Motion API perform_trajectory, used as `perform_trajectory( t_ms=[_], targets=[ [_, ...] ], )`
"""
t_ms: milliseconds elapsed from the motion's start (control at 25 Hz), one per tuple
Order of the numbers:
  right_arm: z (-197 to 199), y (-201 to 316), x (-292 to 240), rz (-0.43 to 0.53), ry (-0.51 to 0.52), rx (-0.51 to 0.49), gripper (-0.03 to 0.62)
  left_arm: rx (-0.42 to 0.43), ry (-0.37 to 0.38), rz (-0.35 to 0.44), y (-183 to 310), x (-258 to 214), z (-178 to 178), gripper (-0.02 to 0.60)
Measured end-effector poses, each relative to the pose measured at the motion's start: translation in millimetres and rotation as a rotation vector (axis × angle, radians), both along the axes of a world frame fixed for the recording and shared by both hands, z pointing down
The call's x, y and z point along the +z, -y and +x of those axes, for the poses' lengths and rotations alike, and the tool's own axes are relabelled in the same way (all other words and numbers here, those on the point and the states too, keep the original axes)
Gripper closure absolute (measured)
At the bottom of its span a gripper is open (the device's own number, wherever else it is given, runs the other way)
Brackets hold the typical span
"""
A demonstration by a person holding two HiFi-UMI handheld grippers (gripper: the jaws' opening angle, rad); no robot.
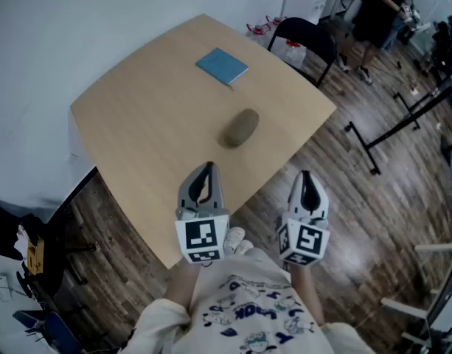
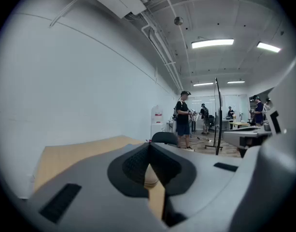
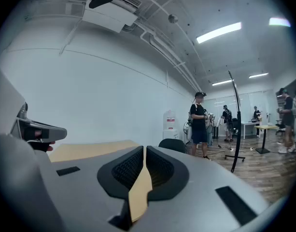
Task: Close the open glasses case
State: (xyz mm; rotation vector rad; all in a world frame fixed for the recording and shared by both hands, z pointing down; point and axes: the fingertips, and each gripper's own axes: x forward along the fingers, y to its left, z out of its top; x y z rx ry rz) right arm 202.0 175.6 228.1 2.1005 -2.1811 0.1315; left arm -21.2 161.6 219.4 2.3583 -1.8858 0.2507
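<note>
Off the near corner of the surface [image 1: 137,124], close to the person's body, the left claw [image 1: 205,167] is pressed together and the right claw [image 1: 307,174] stands a sliver apart, both empty. Farther on, mid-surface toward its right edge, lies the olive glasses case [image 1: 241,127]; its lid may already be down, but the view is too coarse to tell. Closing it well probably means steadying the base with one claw and pressing the lid's free edge straight down with the other.

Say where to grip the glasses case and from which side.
Grip the glasses case across its narrow middle, coming from above with jaws square to its length. It lies flat, a rounded oval slanting up-right in the head view, apart from the blue notebook, so both long sides look free.
</note>
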Motion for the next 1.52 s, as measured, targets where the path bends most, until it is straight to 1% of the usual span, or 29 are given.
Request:
perform_trajectory(
  t_ms=[480,840,1080,1200,1320,1520],
  targets=[
    [-4.3,10.8,5.3,-0.006,-0.002,-0.005,0.574,0.005,0.006,-0.012,11.4,5.4,-1.9,0.581],
    [-14.9,35.7,18.9,-0.029,0.018,0.002,0.573,0.018,0.008,-0.065,38.1,30.3,-10.0,0.581],
    [-23.9,53.7,34.6,-0.082,0.032,0.02,0.573,0.042,0.02,-0.108,58.7,48.9,-11.6,0.581],
    [-29.2,68.1,41.8,-0.101,0.036,0.007,0.572,0.024,0.032,-0.123,73.0,56.3,-14.4,0.581],
    [-31.6,76.9,51.9,-0.141,0.041,-0.014,0.572,0.01,0.024,-0.165,78.0,69.0,-13.5,0.58],
    [-32.3,104.8,73.4,-0.195,0.032,-0.064,0.572,-0.039,0.059,-0.215,98.9,88.5,-14.4,0.581]
  ],
)
